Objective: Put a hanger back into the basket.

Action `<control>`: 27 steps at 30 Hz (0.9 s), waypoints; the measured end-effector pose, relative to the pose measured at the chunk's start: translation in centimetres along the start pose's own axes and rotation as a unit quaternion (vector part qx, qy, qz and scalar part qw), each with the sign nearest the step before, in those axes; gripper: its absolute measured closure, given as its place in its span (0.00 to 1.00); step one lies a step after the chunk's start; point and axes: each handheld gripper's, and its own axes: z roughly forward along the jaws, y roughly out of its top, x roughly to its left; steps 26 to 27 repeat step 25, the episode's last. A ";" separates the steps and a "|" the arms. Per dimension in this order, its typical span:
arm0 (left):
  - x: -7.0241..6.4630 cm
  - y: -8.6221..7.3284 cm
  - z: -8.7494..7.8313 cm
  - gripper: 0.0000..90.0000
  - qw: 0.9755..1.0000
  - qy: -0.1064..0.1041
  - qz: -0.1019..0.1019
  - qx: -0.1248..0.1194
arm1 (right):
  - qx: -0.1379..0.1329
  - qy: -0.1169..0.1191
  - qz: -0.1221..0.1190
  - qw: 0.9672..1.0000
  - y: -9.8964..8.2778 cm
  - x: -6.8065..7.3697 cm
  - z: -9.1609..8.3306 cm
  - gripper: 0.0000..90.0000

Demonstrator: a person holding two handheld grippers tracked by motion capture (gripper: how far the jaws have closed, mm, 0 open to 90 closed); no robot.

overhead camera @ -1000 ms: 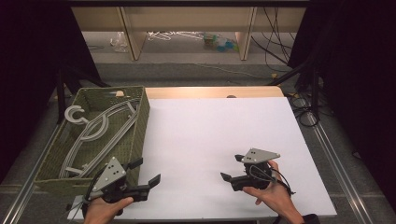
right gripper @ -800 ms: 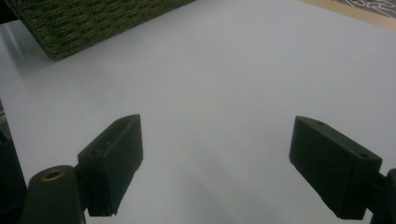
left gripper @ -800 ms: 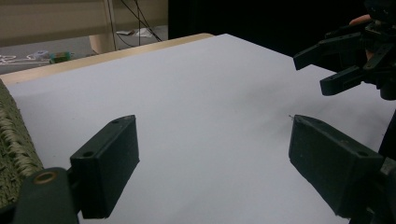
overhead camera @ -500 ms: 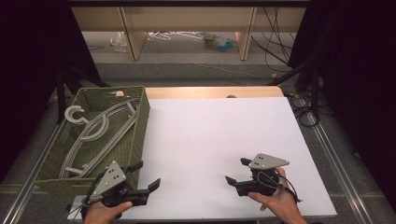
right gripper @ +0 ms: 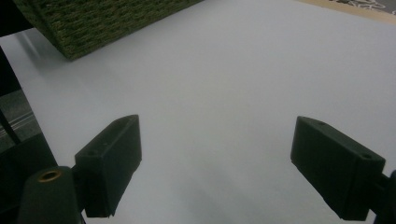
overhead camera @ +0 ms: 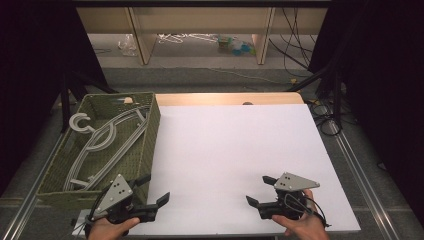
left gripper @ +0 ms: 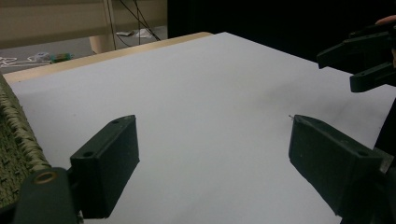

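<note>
Resting low over the near edge of the white bench (overhead camera: pixel 235 150), both grippers face inward with nothing between their fingers. The left gripper (overhead camera: pixel 154 191) sits at the near left corner, just beside the front wall of the woven green basket (overhead camera: pixel 150 135), its fingers spread wide over bare white surface. The right gripper (overhead camera: pixel 261 192) sits near the front right, well apart from the left one, its fingers equally wide and empty. Grey hangers (overhead camera: pixel 107 142) lie inside the basket, untouched, with one hook curling over the far left rim.
</note>
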 end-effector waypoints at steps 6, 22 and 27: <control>-0.1 0.0 0.0 0.18 1.000 0.005 -0.003 0.002 | -0.005 0.001 -0.008 1.000 0.2 0.3 0.1 0.19; 0.3 0.0 -0.1 0.18 1.000 0.008 -0.001 0.001 | -0.006 0.005 -0.009 1.000 0.2 0.5 0.3 0.19; 0.3 0.0 0.0 0.18 1.000 0.007 -0.001 0.001 | -0.005 0.006 -0.009 1.000 0.2 0.5 0.4 0.19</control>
